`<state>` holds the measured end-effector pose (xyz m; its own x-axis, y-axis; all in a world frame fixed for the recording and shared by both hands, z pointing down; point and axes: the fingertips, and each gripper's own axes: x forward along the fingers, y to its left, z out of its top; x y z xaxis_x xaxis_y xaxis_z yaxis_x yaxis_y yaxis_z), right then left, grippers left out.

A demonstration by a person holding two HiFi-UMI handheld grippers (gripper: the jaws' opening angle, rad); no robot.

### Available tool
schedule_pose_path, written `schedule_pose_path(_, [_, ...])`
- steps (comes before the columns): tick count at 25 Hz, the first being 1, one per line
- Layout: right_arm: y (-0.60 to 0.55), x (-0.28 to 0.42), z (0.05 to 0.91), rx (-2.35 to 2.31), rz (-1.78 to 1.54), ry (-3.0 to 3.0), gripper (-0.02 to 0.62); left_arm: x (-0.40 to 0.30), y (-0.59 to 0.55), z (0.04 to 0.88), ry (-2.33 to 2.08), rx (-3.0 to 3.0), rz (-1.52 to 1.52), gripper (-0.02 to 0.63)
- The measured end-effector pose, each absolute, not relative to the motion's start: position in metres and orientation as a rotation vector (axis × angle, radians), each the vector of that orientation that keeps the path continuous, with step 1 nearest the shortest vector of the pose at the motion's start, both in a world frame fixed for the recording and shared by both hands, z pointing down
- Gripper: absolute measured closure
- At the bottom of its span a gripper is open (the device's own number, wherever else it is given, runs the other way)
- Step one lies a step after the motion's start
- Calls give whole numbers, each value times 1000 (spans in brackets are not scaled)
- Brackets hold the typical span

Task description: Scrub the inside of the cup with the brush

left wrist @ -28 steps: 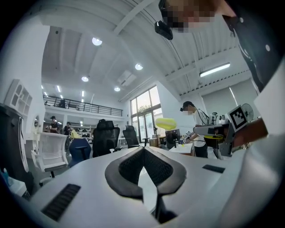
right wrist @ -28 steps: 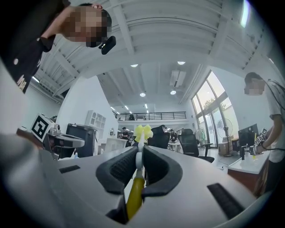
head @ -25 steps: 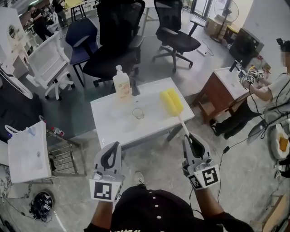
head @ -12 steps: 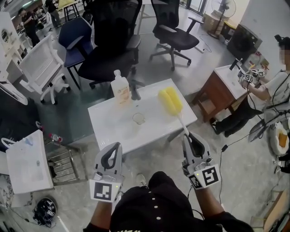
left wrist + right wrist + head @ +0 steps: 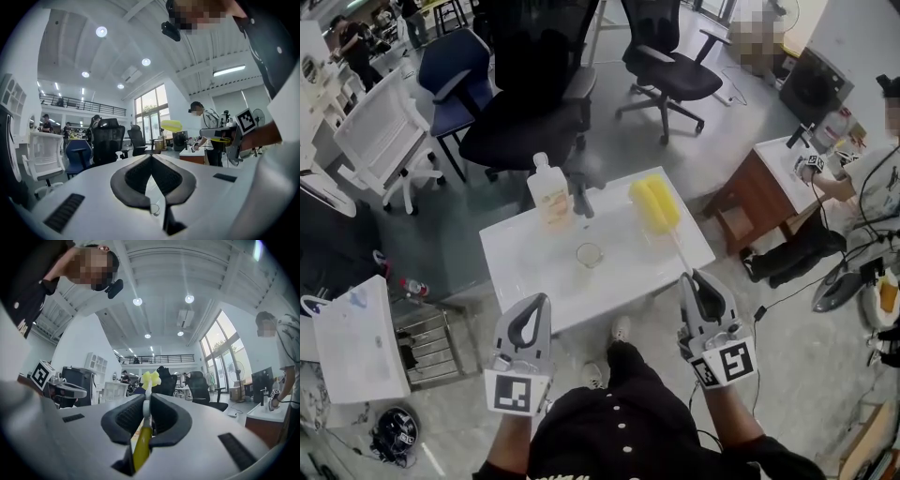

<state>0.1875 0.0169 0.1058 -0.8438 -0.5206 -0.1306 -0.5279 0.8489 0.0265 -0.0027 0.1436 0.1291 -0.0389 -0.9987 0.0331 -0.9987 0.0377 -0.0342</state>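
The small clear glass cup (image 5: pixel 589 254) on the white worktop (image 5: pixel 520 272) is way too tiny in the head view to tell if anything's in it. The label on the pale plastic bottle (image 5: pixel 550 192) isn't readable either. The yellow sponge brush (image 5: pixel 655 206) loses the tail end of its handle inside the right gripper (image 5: pixel 694 281). The person in the white shirt (image 5: pixel 874 192) gets chopped by the right edge.
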Motion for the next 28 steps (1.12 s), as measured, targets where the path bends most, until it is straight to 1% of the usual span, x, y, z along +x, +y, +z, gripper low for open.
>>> schedule_pose_path(17, [-135,137,101,-660,72,2949,546,-31,0,124,-2316,2104,127,580])
schedule_pose_path(28, [-195,105,106,-478,51,2989,546,-49,-39,127,-2403,1955,146,580])
